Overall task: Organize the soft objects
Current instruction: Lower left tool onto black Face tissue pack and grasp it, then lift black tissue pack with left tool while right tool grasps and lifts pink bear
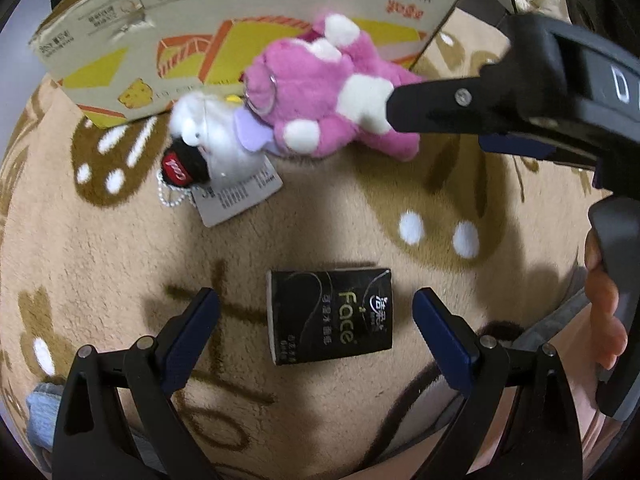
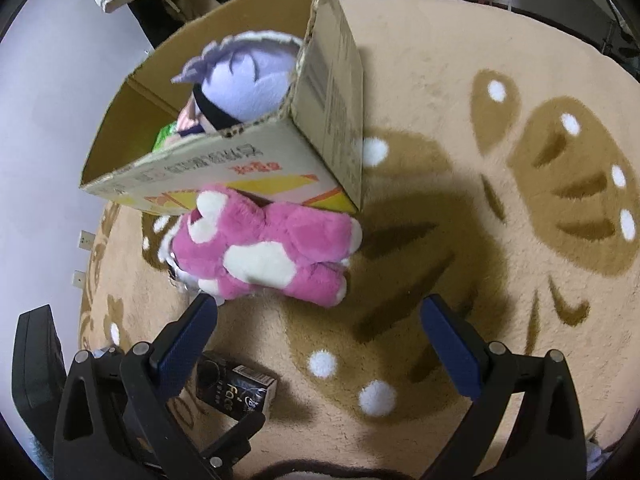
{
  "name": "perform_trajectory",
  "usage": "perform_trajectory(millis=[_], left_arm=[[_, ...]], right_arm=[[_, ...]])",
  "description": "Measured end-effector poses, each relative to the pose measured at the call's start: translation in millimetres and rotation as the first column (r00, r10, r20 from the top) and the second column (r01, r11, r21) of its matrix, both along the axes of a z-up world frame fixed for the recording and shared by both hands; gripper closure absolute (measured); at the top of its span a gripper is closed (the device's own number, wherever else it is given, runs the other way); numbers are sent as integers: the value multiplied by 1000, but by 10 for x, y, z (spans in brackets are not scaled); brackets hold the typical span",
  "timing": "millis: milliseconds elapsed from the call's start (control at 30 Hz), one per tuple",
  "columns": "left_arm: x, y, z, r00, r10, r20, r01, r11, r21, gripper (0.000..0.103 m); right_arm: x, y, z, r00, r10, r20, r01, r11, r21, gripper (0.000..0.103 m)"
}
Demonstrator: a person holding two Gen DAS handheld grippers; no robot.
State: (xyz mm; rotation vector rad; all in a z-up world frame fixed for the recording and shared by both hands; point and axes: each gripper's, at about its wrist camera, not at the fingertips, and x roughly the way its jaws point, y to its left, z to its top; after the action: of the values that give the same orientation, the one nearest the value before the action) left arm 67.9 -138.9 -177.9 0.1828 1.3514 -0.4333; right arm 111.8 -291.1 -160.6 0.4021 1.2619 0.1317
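**Here: two grippers open over the rug**

One pink plush bear [image 2: 264, 248] lies against the cardboard box [image 2: 328, 92], one white toy [image 1: 216, 140] half-hidden beside it. One lilac plush [image 2: 244, 84] sits inside. Left gripper [image 1: 316, 312] straddles one black tissue pack [image 1: 332, 316], gaping, empty; right gripper [image 2: 320, 320] likewise.
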Motion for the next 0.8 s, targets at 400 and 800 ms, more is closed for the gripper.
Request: perform_trajectory(millis=[400,800], left_arm=[[48,1,-155,997,67,-29,-66,997,33,40],[257,208,-50,983,167,75,-173,981,85,40]], right_arm=[[27,-79,-44,999,-29,-17,30,999,27,0],[203,24,-58,998,-60,29,55,985,165,0]])
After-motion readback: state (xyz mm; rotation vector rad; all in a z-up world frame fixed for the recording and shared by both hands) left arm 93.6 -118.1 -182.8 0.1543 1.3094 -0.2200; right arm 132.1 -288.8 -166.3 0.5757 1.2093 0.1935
